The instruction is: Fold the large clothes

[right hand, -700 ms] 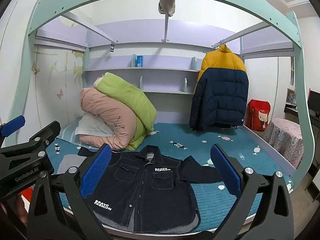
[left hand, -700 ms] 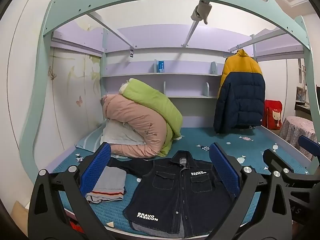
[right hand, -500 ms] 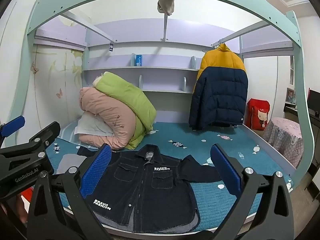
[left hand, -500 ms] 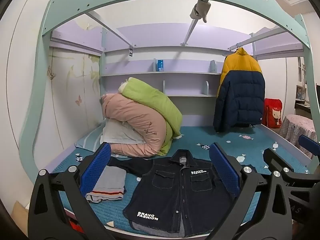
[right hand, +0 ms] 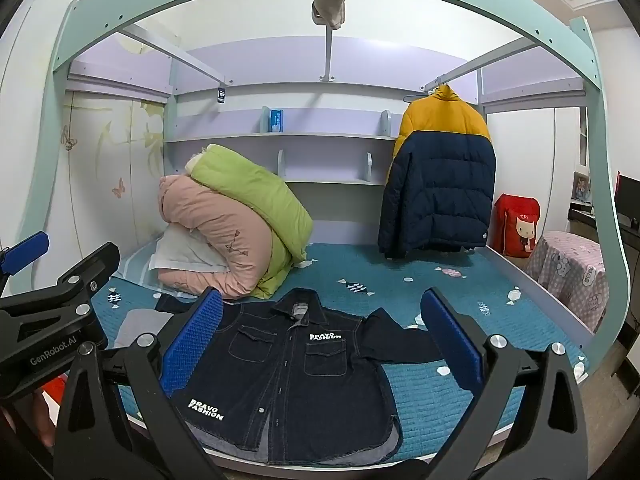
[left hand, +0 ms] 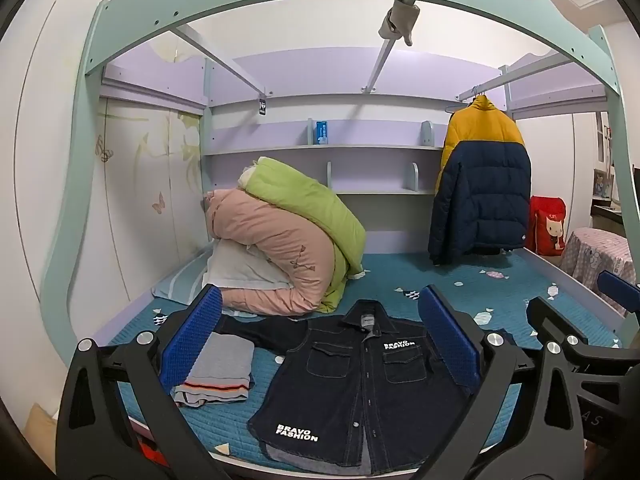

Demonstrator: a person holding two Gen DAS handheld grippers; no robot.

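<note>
Right wrist view: a dark denim shirt [right hand: 296,376] lies flat on the bed [right hand: 440,296], near its front edge. Both grippers [right hand: 320,344] [left hand: 320,340] hover empty, fingers wide. Likely soft, heavyish; grip sleeve or hem.

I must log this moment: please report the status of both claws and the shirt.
Left claw open, empty. Right claw open, empty. Denim shirt flat on bed, unfolded. Folded grey garment beside its sleeve.
</note>
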